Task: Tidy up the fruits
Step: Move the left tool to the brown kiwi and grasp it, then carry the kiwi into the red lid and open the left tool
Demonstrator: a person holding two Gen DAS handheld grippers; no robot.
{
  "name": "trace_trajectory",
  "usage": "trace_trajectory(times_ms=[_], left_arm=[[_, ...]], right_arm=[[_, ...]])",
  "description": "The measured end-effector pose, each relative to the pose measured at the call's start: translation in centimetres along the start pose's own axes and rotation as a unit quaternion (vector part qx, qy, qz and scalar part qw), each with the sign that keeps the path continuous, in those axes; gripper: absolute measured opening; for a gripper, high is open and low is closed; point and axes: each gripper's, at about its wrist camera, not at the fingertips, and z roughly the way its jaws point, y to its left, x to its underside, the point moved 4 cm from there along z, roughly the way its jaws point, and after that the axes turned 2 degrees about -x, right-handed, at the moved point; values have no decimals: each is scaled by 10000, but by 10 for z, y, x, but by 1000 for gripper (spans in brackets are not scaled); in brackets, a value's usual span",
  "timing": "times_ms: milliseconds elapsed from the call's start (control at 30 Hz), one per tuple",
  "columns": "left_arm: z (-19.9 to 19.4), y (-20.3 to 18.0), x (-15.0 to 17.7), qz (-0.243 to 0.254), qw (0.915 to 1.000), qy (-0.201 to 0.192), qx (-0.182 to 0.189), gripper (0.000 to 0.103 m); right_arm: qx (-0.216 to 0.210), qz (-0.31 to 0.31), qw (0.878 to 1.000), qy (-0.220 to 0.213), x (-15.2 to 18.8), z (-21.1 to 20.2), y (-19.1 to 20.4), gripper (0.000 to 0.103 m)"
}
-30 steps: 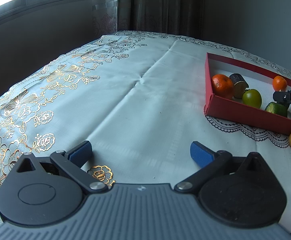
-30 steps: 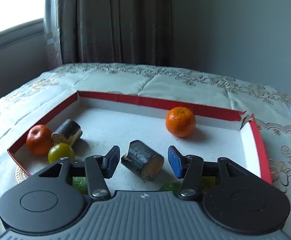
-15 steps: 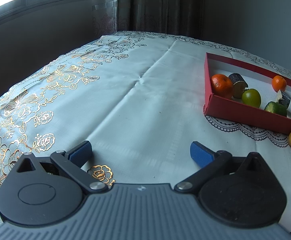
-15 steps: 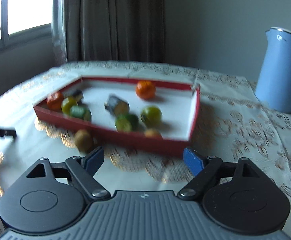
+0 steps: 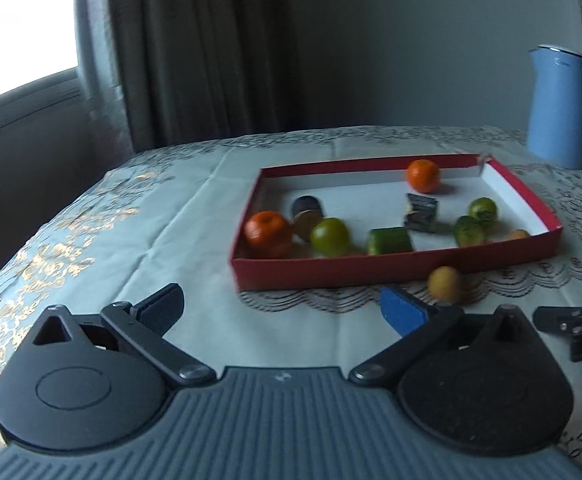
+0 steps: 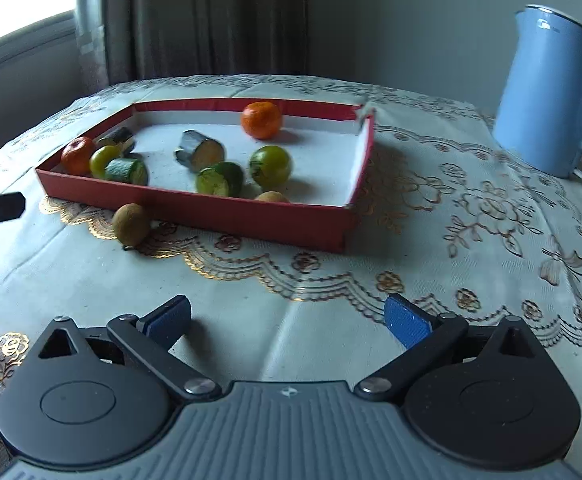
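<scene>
A red tray [image 5: 391, 270] [image 6: 227, 210] on the tablecloth holds several fruits: oranges [image 5: 423, 176] [image 6: 261, 119], green round fruits [image 5: 330, 237] [image 6: 271, 166], cucumber pieces [image 5: 389, 241] [image 6: 127, 171] and dark cut pieces [image 5: 421, 212] [image 6: 201, 155]. A small yellow-brown fruit [image 5: 445, 283] [image 6: 131, 224] lies on the cloth just in front of the tray. My left gripper [image 5: 283, 306] is open and empty, short of the tray. My right gripper [image 6: 287, 320] is open and empty, well in front of the tray; its finger shows in the left wrist view [image 5: 571, 320].
A light blue kettle [image 5: 563, 106] [image 6: 551, 96] stands behind and right of the tray. The cloth-covered table [image 6: 451, 220] ends at a dark curtain and window on the far left side.
The left gripper has turned right, bringing the tray and kettle into full view. The right gripper has pulled back from the tray, a little further than half a second ago.
</scene>
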Motion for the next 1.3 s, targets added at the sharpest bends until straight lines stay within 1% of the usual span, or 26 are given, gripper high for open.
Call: trace_trajectory(times_ms=[33,100,200,300,367,400,433,467,533,667,733,800,867,1000,1167,1233,1300], left_arm=[[2,-14,-2,90,9999,19,103,103],[6,-35,-4,211,9994,37,267,103],[16,-60,-2,333,9988,91,360,103],[25,-72,1,253,9978,187,589,103],[30,-77,3,225,9975,227,638,101],[32,-78,2,195,9974,241,655,99],[34,-78,1,133,9970,247,715,94],[36,-78,-1,71,9965,275,790,91],[41,-79,-2,9,9960,363,820,87],[50,-78,-1,-78,9955,519,795,83],[51,-78,-1,-96,9950,551,825,69],[53,-78,1,-103,9942,625,873,60],[53,-77,1,-131,9939,609,914,55],[51,-80,2,-81,9927,573,1057,42],[50,-82,1,-61,9921,565,1119,36],[50,-81,1,-66,9920,557,1131,29],[49,-82,1,-57,9919,552,1139,26]], right_arm=[[34,122,9999,-5,0,-1,-5,103],[-47,299,9995,-58,1,-4,-12,103],[-103,415,9990,-121,3,-7,-20,103],[-233,569,9979,-190,3,-9,-25,103],[-254,587,9978,-200,3,-9,-25,103],[-254,585,9978,-200,3,-9,-25,103],[-252,580,9978,-199,3,-9,-25,103],[-253,579,9978,-199,3,-9,-25,103],[-256,584,9978,-201,3,-9,-25,103],[-259,568,9979,-194,3,-9,-25,103],[-249,554,9980,-191,4,-9,-24,103],[-235,534,9981,-185,4,-9,-24,103],[-232,530,9982,-185,4,-9,-24,103],[-233,533,9981,-188,4,-9,-23,103],[-233,532,9981,-187,4,-9,-24,103],[-232,532,9981,-187,4,-9,-24,103],[-231,530,9982,-186,4,-9,-24,103]])
